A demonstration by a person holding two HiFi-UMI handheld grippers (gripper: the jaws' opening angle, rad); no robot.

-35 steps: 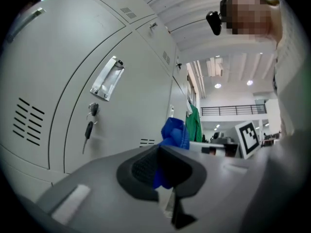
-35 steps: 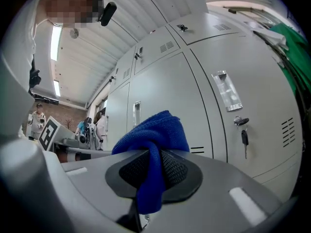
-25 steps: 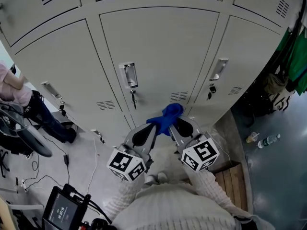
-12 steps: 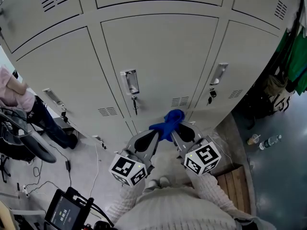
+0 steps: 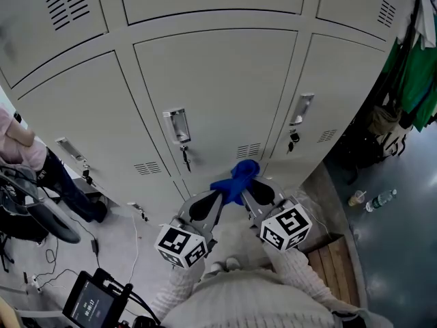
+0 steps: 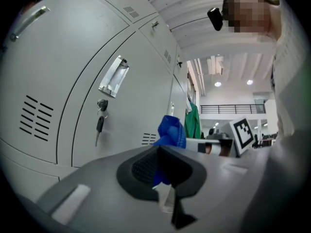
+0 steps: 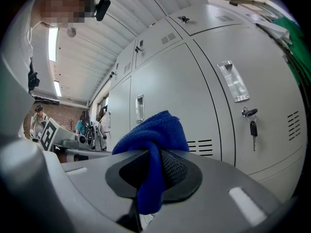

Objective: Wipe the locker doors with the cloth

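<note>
A blue cloth (image 5: 237, 179) is bunched between my two grippers, just in front of the lower part of the middle grey locker door (image 5: 218, 87). My left gripper (image 5: 217, 197) is shut on the cloth's left end (image 6: 171, 130). My right gripper (image 5: 247, 188) is shut on its right end (image 7: 153, 135), with a fold hanging down over the jaw pad. In the head view the cloth sits below the door's vent slots (image 5: 248, 149) and right of the key (image 5: 184, 158) under the recessed handle (image 5: 177, 125). Whether the cloth touches the door cannot be told.
More locker doors stand left, right and above; the right one has a handle (image 5: 301, 107) with a key. Green clothes (image 5: 414, 70) hang at far right. A bottle (image 5: 381, 198) and a cup (image 5: 355, 197) lie on the floor, beside a wooden pallet (image 5: 333, 255). A person (image 5: 24, 142), cables and a tablet (image 5: 87, 299) are at left.
Both grippers keep their hold on the cloth and stay close together. The lockers have shifted left and down a little in the head view; the cloth sits slightly lower.
</note>
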